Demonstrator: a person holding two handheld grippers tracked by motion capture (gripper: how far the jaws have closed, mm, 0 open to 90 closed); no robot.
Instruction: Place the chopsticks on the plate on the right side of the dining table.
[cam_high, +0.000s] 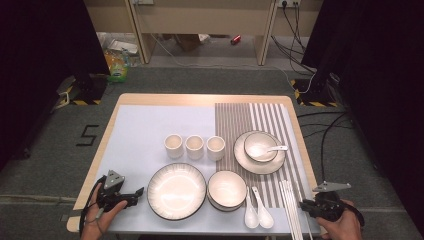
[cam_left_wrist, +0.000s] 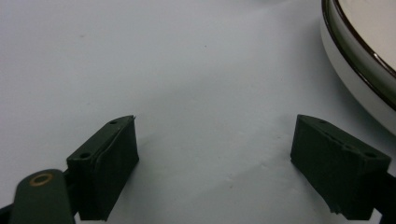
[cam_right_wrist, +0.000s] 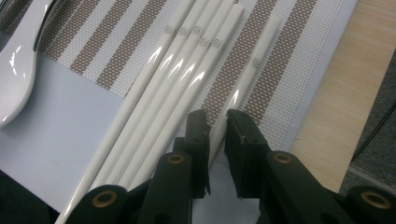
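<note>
The right gripper (cam_right_wrist: 217, 123) has its jaws closed on one white chopstick (cam_right_wrist: 252, 74), which lies alone just beside the bundle of four chopsticks (cam_right_wrist: 187, 70) on the striped mat (cam_right_wrist: 299, 60); whether the pads already press it fully is hard to tell; a white spoon (cam_right_wrist: 16, 70) lies to the side; the left gripper (cam_left_wrist: 215, 154) rests with jaws wide apart over the bare white cloth (cam_left_wrist: 140, 56), near the large plate (cam_left_wrist: 364, 51).
</note>
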